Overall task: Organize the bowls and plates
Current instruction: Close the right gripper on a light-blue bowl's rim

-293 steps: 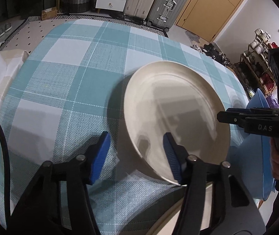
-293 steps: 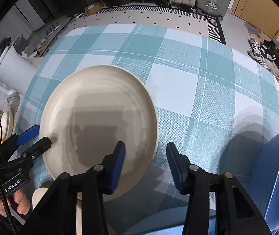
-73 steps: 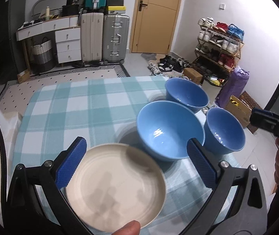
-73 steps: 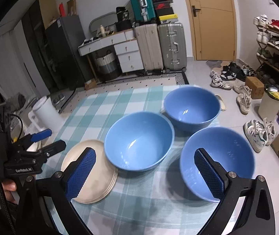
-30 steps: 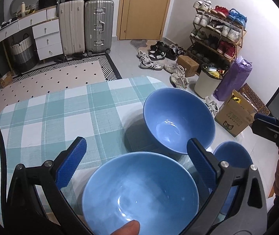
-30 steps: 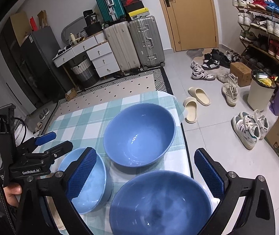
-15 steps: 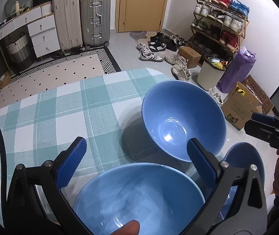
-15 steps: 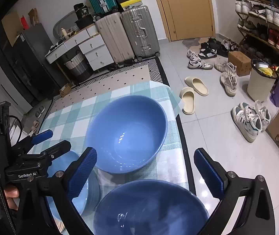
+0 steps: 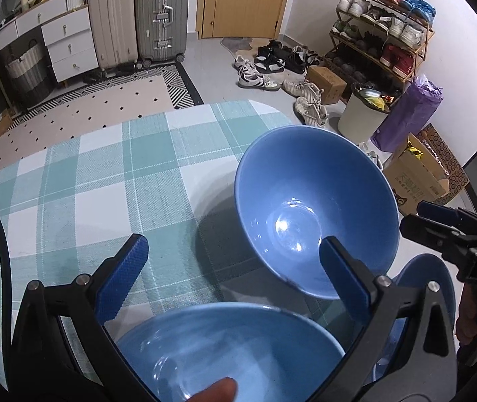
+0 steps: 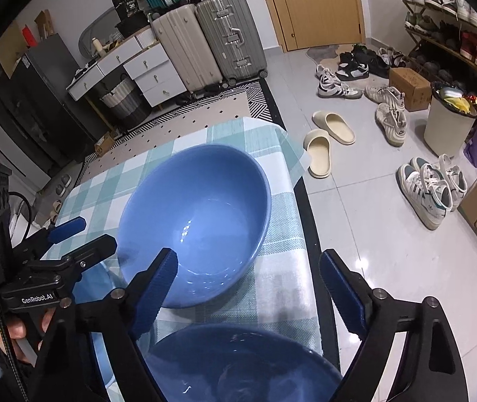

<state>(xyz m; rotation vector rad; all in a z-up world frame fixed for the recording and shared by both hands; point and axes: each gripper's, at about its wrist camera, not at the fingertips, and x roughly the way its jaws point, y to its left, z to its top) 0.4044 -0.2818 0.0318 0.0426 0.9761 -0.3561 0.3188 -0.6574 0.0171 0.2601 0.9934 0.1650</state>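
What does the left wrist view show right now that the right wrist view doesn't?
Only the left wrist view shows the right tool from outside, and a fingertip at the bottom edge. Only the right wrist view shows the left tool from outside, and the pale slippers on the floor. Both show the far blue bowl on the checked tablecloth, nothing gripped.

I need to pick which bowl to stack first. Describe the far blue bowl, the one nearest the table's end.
The far blue bowl is round, deep and glossy, ceramic by its look, plain blue inside and out, and empty. It sits upright on the checked tablecloth near the table's far end. Nothing touches it: both hand-held grippers are short of it, and the two nearer bowls stand apart.
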